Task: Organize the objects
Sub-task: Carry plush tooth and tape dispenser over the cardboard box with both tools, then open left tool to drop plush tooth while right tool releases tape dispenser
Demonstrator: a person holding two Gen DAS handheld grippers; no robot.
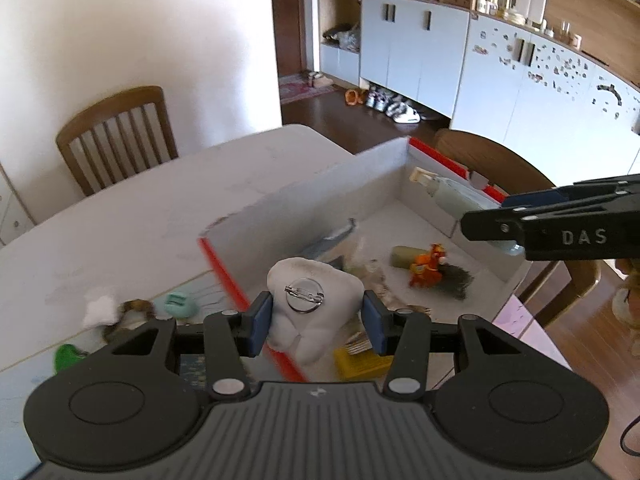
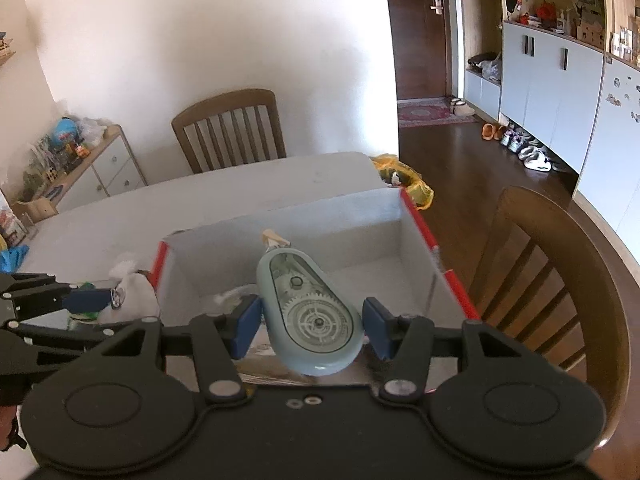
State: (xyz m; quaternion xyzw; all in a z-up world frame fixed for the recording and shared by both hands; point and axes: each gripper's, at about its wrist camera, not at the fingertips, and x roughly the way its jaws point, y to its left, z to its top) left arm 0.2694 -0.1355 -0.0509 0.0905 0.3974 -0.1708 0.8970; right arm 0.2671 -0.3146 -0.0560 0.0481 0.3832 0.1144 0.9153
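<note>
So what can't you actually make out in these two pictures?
- Small things left of the box, left wrist view: motion blur, so what they are is unclear.
- Yellow item in the box, left wrist view: partly behind the white plush and fingers.
- Box floor, right wrist view: mostly hidden by the tape dispenser.
- Right gripper, left wrist view: cut off by the edge.

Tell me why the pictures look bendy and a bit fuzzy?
Left wrist view: the fisheye lens curves the cabinets; the small things on the table are smeared, while the white tooth plush stays sharp. Right wrist view: the wall is washed out by bright light, and the chair bows.
</note>
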